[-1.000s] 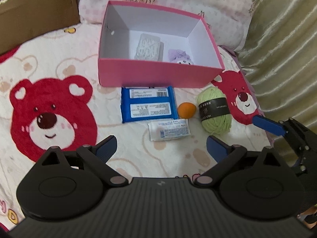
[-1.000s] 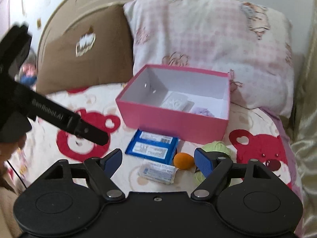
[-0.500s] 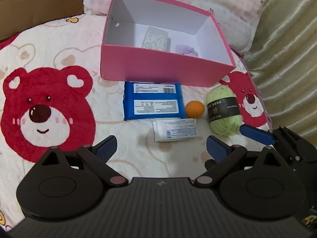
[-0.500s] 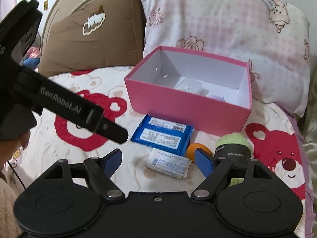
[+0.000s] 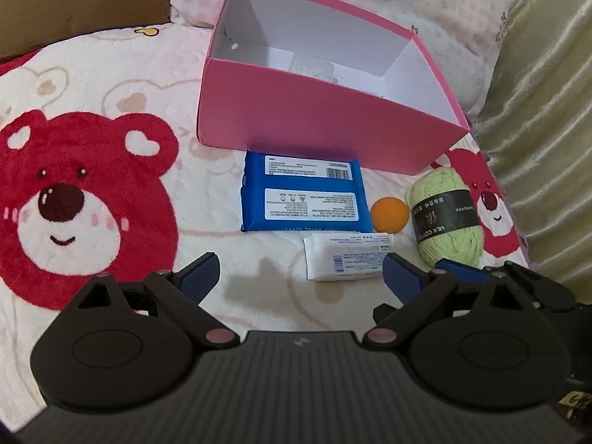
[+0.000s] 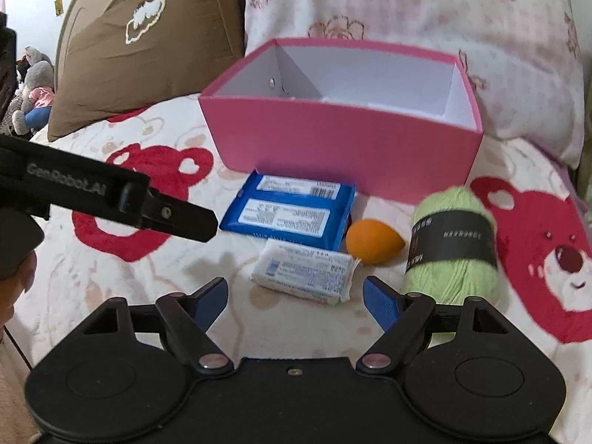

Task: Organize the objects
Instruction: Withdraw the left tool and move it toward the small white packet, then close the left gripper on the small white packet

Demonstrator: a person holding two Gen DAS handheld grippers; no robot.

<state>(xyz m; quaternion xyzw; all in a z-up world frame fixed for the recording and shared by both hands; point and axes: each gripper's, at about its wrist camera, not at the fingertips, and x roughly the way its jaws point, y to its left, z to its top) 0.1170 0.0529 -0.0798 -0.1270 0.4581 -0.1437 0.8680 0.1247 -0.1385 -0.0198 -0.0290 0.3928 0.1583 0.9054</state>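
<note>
The pink box [image 5: 314,111] sits upper centre on the bear blanket [image 5: 92,192], its near wall hiding most of what's inside; only a pale packet [image 5: 310,67] peeks out. Below it: blue wipes pack [image 5: 303,196], green yarn [image 5: 447,218], white tissue pack [image 5: 346,261], orange ball [image 5: 389,214]. Left gripper [image 5: 299,277] and right gripper [image 6: 294,301] both gape wide, holding nothing.

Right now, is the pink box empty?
No. The open pink box already holds a clear packet on its white floor; its near wall hides the rest.
</note>
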